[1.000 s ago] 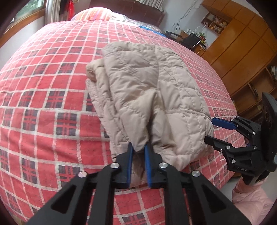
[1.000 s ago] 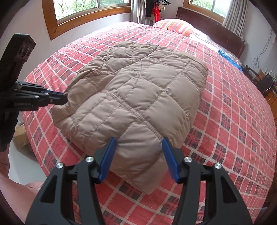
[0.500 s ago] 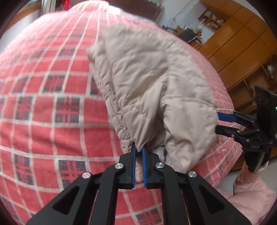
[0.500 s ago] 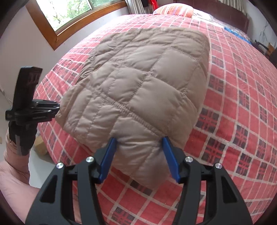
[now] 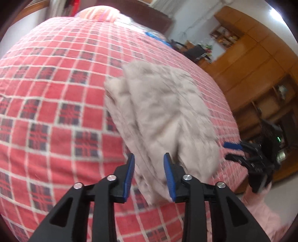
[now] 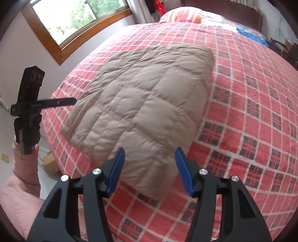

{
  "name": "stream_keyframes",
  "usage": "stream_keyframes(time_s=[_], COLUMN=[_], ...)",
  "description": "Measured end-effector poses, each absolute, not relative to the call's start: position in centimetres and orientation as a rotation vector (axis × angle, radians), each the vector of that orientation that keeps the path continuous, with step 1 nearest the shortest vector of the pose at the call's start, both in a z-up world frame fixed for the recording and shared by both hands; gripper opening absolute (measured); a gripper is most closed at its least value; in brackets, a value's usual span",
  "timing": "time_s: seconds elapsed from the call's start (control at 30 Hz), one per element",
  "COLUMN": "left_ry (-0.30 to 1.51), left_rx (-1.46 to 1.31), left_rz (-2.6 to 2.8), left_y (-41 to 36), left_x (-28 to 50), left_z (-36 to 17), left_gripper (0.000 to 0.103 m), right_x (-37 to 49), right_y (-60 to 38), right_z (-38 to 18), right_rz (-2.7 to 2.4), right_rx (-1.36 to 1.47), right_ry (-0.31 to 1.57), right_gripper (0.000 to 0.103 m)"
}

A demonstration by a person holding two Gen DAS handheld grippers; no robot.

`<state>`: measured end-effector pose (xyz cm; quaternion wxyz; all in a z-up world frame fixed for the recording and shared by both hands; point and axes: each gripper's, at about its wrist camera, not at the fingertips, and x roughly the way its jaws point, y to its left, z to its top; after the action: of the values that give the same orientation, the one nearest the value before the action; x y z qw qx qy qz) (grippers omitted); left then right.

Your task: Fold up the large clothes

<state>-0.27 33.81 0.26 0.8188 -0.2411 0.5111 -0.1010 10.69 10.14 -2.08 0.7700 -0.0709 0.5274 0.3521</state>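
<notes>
A beige quilted jacket lies folded in a thick bundle on the red plaid bed. In the left wrist view my left gripper is open, its blue pads on either side of the bundle's near edge and not pinching it. The right wrist view shows the jacket flat, with its smooth quilted back upward. My right gripper is open just above the near hem, with nothing held. The right gripper also shows at the bed's right edge, and the left gripper hovers by the jacket's left side.
The plaid bed cover spreads wide around the jacket. A pillow and a blue cloth lie near the headboard. Wooden cabinets stand to the right of the bed, and a window to the left. A pink sleeve is near the bed's edge.
My left gripper, which was shut on the jacket's edge, has opened and let it go; the bundle now rests on the bed. The right gripper stayed open and drew back slightly.
</notes>
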Motion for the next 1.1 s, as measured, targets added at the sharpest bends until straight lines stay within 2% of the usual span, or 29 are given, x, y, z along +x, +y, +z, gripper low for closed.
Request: stream_keyframes(time_s=[0.13, 0.33, 0.37, 0.4, 0.53, 0.63, 0.83, 1.03, 1.1], left_ry=[1.138, 1.098, 1.09, 1.085, 1.034, 1.022, 1.116, 1.111, 1.102], left_rx=[-0.571, -0.618, -0.619, -0.616, -0.628, -0.613, -0.631, -0.551, -0.563], left_rz=[-0.188, -0.238, -0.228, -0.226, -0.262, -0.279, -0.247, -0.22, -0.22], left_y=[34.7, 34.2, 34.1, 33.9, 33.8, 34.0, 34.6, 33.5, 33.6], left_x=[3.1, 4.7, 4.6, 4.6, 3.2, 2.1, 3.7, 3.6, 3.3], left_z=[-1.1, -0.7, -0.6, -0.6, -0.2, -1.1, -5.7, -4.3, -3.7], left_gripper=[0.033, 0.033, 0.029, 0.017, 0.008, 0.007, 0.007, 0.009, 0.013], right_x=[11.4, 12.0, 12.1, 12.2, 11.9, 11.6, 11.6, 11.4, 11.2], right_y=[10.3, 10.7, 10.7, 10.7, 10.9, 11.0, 12.0, 12.0, 11.9], right_z=[-3.2, -4.4, -4.5, -4.5, -4.5, -4.4, -4.9, -4.8, -4.7], right_rz=[0.755, 0.75, 0.748, 0.747, 0.74, 0.749, 0.751, 0.739, 0.736], right_rx=[-0.14, -0.131, -0.131, -0.13, -0.142, -0.154, -0.176, -0.172, -0.177], right_ry=[1.18, 1.209, 1.211, 1.214, 1.212, 1.208, 1.211, 1.21, 1.203], right_gripper=[0.057, 0.057, 0.057, 0.057, 0.057, 0.057, 0.059, 0.06, 0.06])
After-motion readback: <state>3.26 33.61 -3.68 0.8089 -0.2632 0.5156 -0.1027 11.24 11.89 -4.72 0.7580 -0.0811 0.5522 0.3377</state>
